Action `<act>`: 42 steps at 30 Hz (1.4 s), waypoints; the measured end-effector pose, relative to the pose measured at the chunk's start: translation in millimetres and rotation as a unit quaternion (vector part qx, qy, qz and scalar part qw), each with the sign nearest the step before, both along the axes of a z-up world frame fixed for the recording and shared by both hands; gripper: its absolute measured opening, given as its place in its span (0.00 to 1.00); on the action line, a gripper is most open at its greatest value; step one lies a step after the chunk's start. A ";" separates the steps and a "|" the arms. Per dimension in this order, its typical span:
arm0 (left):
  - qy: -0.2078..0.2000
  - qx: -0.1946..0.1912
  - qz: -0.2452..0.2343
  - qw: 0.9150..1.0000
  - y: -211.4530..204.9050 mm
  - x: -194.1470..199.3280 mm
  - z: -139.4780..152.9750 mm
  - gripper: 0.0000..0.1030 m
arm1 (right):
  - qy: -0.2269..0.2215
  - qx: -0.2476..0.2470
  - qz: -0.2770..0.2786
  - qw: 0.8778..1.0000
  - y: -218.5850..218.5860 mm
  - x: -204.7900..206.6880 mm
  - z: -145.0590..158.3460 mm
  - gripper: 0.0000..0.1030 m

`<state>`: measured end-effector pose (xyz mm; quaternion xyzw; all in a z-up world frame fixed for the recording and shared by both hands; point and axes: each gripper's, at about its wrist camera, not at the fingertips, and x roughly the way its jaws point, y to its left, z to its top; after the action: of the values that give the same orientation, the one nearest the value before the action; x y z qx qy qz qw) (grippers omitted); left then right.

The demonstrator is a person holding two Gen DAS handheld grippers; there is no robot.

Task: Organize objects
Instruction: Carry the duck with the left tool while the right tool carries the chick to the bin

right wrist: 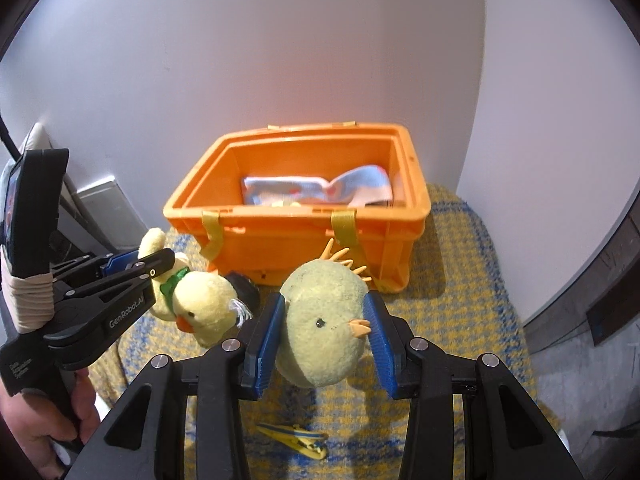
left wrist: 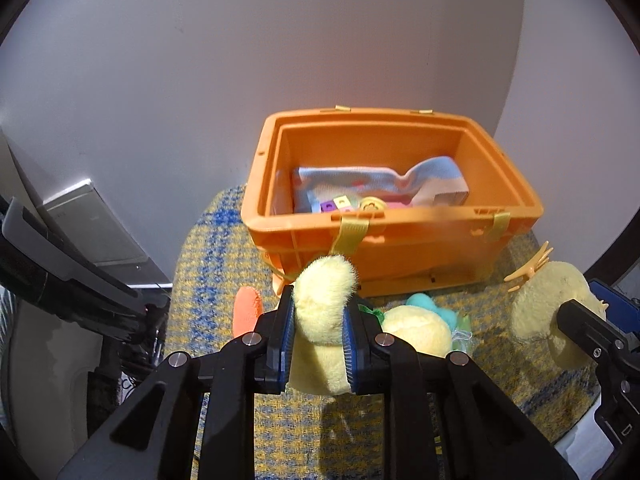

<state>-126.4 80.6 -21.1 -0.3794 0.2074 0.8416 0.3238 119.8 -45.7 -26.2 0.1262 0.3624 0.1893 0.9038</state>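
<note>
An open orange crate [left wrist: 400, 236] [right wrist: 304, 236] stands at the back of a yellow-blue woven mat, holding a striped cloth [left wrist: 380, 184] and small toys [left wrist: 352, 204]. My left gripper [left wrist: 318, 320] is shut on a limb of a pale yellow plush duck [left wrist: 324, 312] with an orange beak and green collar; in the right wrist view the duck [right wrist: 204, 304] lies left of centre, with the left gripper [right wrist: 136, 266] on it. My right gripper [right wrist: 324, 332] is shut on a round yellow plush chick [right wrist: 324, 320] with an orange comb; the left wrist view shows the chick [left wrist: 548, 304] at right.
A yellow-blue clothespin [right wrist: 296, 438] lies on the mat [right wrist: 460, 280] near my right gripper. A teal item [left wrist: 424, 304] and an orange plush piece [left wrist: 246, 312] lie by the duck. A white wall stands behind the crate. A grey appliance [left wrist: 92, 228] stands left; floor drops off right.
</note>
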 end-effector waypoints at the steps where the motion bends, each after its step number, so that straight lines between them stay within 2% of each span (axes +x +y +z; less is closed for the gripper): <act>1: 0.003 0.002 -0.001 1.000 1.1 1.4 4.1 0.21 | -0.003 0.000 -0.001 1.000 -0.7 0.9 3.0 0.40; 9: 0.021 0.016 -0.010 1.000 9.4 9.2 31.8 0.21 | -0.027 0.001 -0.009 1.000 -10.1 7.6 24.9 0.39; 19: 0.037 0.028 -0.020 0.999 21.7 5.3 59.2 0.21 | -0.056 -0.003 -0.008 0.998 -12.2 22.4 49.8 0.28; 42: 0.049 0.043 -0.030 0.997 59.9 -27.5 90.0 0.21 | -0.091 -0.006 -0.016 0.996 -18.1 75.0 88.0 0.28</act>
<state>-153.9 140.6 68.9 -0.3171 0.1984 0.8570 0.3544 194.8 -63.8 61.8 0.1085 0.2776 0.1828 0.9369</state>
